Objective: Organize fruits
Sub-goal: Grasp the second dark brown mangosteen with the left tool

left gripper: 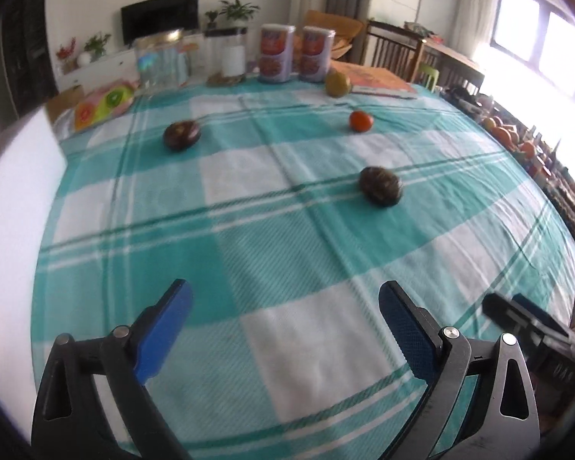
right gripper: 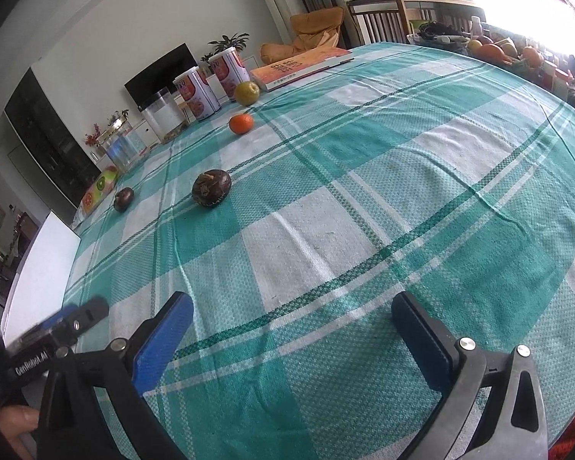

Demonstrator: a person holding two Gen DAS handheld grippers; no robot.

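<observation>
Four fruits lie apart on the green-and-white checked tablecloth (left gripper: 287,253). A dark purple fruit (left gripper: 380,186) lies mid-table and shows in the right wrist view (right gripper: 211,188). A second dark fruit (left gripper: 181,135) lies to the left, also in the right wrist view (right gripper: 123,199). A small orange (left gripper: 361,121) (right gripper: 241,123) and a green-yellow fruit (left gripper: 337,83) (right gripper: 247,92) lie farther back. My left gripper (left gripper: 285,304) is open and empty above the near cloth. My right gripper (right gripper: 293,314) is open and empty too, and shows in the left wrist view (left gripper: 517,306).
Two pink cans (left gripper: 295,53), a clear jar (left gripper: 163,61) and a white container (left gripper: 232,57) stand at the far edge. An orange book (left gripper: 379,80) and a fruit-print box (left gripper: 103,103) lie there too. A white board (left gripper: 15,207) stands at the left. More fruit (left gripper: 506,134) is piled at the right.
</observation>
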